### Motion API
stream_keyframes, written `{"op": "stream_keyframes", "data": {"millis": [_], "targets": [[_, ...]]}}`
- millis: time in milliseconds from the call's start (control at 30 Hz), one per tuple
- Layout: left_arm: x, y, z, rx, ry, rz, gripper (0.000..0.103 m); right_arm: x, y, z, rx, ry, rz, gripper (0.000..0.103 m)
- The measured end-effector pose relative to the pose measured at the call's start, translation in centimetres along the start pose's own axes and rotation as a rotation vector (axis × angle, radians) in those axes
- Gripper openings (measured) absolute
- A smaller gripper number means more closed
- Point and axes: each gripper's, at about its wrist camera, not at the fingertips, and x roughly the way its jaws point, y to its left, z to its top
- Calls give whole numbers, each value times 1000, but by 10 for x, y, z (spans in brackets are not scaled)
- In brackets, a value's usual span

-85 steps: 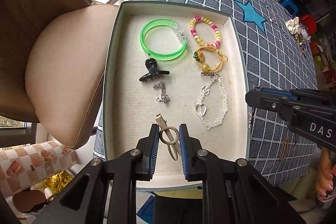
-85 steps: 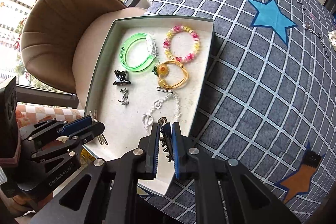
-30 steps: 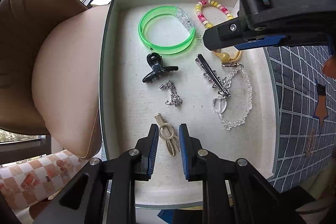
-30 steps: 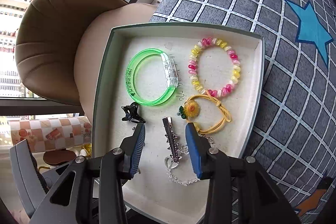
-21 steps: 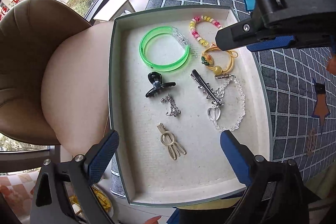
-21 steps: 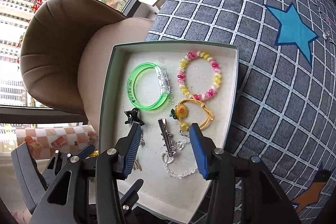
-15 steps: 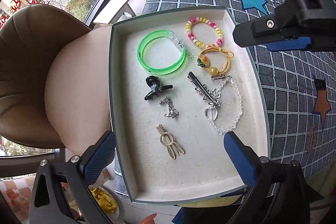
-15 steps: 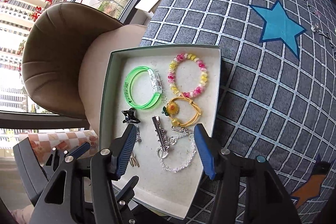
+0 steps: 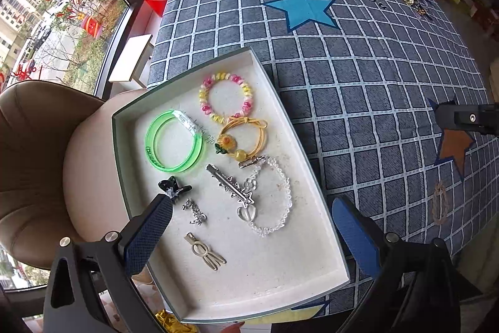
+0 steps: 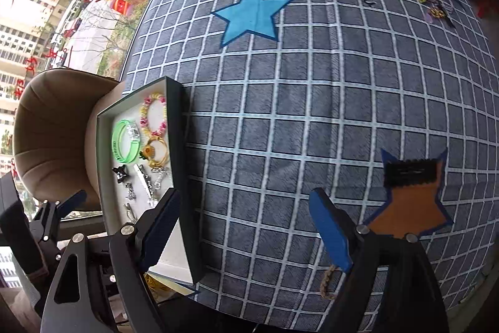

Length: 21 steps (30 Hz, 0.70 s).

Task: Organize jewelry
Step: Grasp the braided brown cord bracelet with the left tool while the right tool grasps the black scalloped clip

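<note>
Both the left gripper (image 9: 249,227) and right gripper (image 10: 243,220) hang wide open and empty; the tray (image 9: 312,164) sits between the left jaws, so the right should probably reach the braided piece (image 10: 327,280) beneath its right jaw squarely.

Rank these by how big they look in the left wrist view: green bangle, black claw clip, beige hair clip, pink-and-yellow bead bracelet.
1. green bangle
2. pink-and-yellow bead bracelet, close behind; it lies farther away, so this is unsure
3. beige hair clip
4. black claw clip, partly behind a fingertip
</note>
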Motion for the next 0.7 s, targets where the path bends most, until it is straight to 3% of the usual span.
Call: {"op": "stream_keyframes", "data": {"millis": [233, 367, 533, 700], "targets": [[2, -45, 15, 101, 22, -100, 103, -5, -92, -36, 230, 16, -95, 86], [6, -72, 19, 146, 39, -124, 103, -7, -123, -48, 282, 20, -122, 86], [6, -101, 20, 193, 60, -160, 103, -10, -136, -53, 195, 25, -187, 86], [7, -133, 19, 207, 81, -152, 103, -12, -141, -43, -4, 19, -225, 86]]}}
